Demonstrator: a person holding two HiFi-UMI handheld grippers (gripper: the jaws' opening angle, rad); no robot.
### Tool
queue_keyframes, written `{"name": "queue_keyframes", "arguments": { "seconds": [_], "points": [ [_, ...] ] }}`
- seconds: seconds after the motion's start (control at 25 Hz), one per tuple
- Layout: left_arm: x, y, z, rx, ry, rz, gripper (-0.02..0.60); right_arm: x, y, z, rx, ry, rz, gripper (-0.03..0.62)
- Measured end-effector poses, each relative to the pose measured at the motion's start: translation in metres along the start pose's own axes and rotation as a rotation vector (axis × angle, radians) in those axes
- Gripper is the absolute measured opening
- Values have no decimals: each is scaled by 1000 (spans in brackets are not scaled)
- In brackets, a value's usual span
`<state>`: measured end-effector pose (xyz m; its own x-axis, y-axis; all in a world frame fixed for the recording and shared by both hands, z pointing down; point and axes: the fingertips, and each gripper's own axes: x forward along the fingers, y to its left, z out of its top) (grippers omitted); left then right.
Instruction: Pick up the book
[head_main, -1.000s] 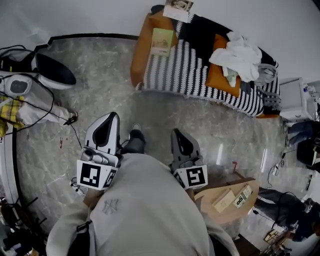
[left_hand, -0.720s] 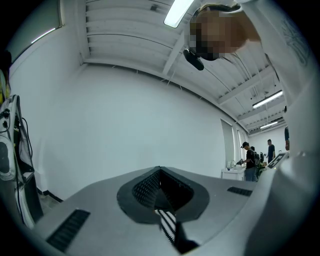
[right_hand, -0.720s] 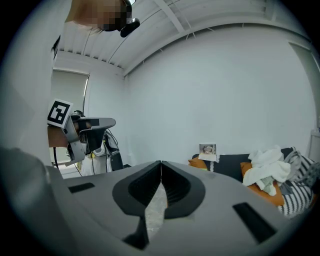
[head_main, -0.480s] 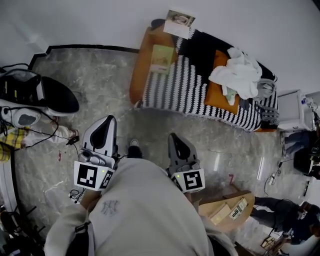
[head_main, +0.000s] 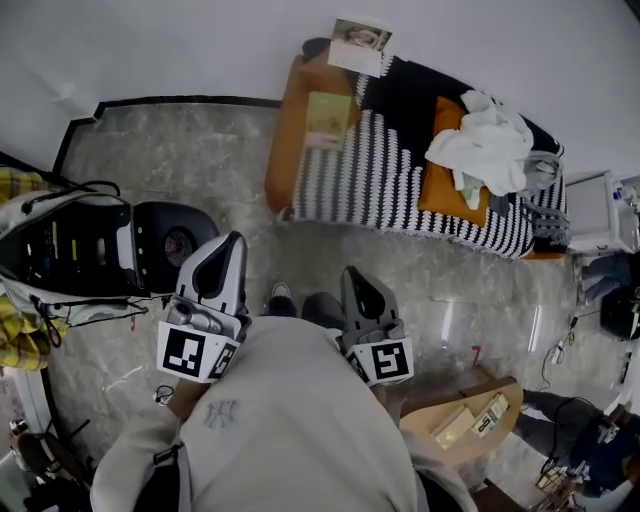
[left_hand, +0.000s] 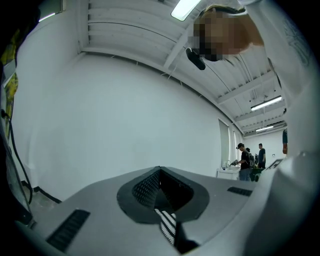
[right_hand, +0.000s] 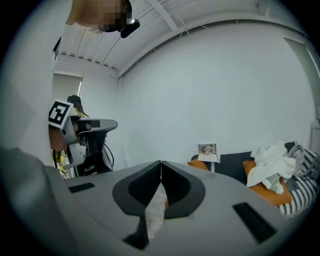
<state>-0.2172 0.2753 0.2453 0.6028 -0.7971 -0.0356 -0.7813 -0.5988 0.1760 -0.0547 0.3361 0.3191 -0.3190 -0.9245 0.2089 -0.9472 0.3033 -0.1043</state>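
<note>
In the head view, the person's grey sweatshirt (head_main: 270, 420) fills the bottom edge. The left gripper (head_main: 228, 250) and the right gripper (head_main: 356, 278) reach out side by side over the grey marble floor (head_main: 180, 150). A brown cardboard box (head_main: 455, 400) sits low on the right and a black-and-white machine (head_main: 70, 245) on the left.

Each gripper's own view shows its jaws closed tip to tip with nothing between them. Only floor shows through the slit under the right pair, and a strip of stripes under the left.

Further on, an orange couch (head_main: 285, 130) stands against the white wall under a black-and-white striped blanket (head_main: 380, 170). The pale green book (head_main: 328, 118) lies flat on the couch's bare orange end, just beside the blanket and well apart from both grippers. Only the head view shows it.

The right gripper view shows the couch from the side, with the heap of white cloth (head_main: 488, 140) and the small picture (head_main: 360, 33) at the wall. The left gripper view shows mostly wall, with people (left_hand: 246, 161) standing far off at a desk.
</note>
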Motion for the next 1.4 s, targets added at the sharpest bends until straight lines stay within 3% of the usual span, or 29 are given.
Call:
{"name": "queue_keyframes", "arguments": {
  "seconds": [0.36,0.6,0.88,1.16,1.4],
  "points": [
    [16,-2,-21,-27,16,3,9,11,-25,-22,0,25,-12,20],
    [14,-10,-16,-99,53,-48,9,22,-7,-8,21,24,24,20],
    [77,-17,-21,-130,28,-48,9,55,-64,0,15,29,32,20],
    [98,-7,-22,-119,24,6,9,76,-83,7,2,29,68,20],
    [125,-9,-21,-149,10,-2,9,88,-102,14,-1,35,63,20]
  ]
}}
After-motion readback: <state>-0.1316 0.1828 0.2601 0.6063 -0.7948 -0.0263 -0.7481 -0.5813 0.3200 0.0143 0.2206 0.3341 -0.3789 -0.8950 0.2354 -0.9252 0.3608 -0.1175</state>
